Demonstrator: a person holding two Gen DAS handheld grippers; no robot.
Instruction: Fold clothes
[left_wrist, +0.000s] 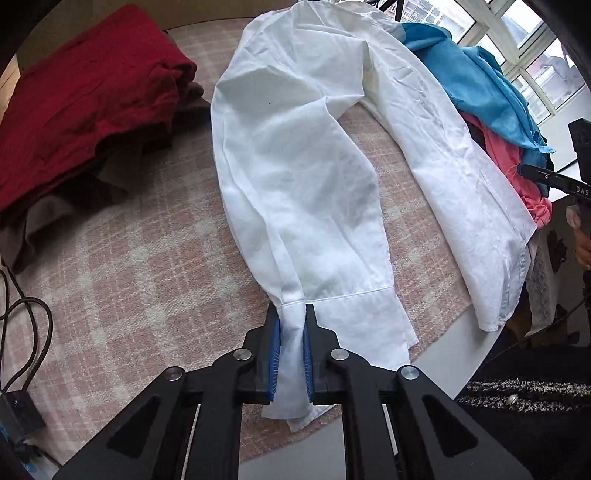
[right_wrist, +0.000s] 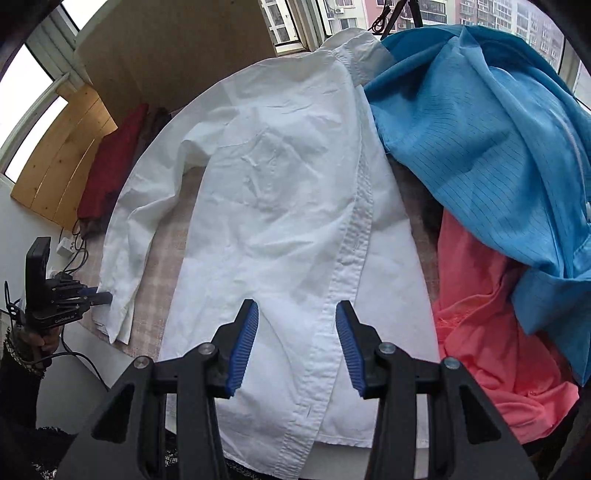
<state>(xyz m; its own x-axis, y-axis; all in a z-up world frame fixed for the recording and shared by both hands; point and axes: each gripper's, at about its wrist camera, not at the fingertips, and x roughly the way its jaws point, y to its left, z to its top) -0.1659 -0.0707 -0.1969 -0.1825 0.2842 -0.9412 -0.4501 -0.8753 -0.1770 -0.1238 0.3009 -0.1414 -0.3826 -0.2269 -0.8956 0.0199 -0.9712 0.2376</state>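
Observation:
A white button-up shirt lies spread on the pink checked tablecloth, collar away from me. My left gripper is shut on the cuff of the shirt's left sleeve, which stretches away toward the shoulder. The left gripper also shows at the left edge of the right wrist view. My right gripper is open, hovering over the shirt's lower front with the button placket between its fingers. The right gripper's tip shows at the right edge of the left wrist view.
A blue garment and a pink garment are piled right of the shirt. Folded red and brown clothes lie at the left. Cables and a power strip sit at the table's left edge. The white table edge is near.

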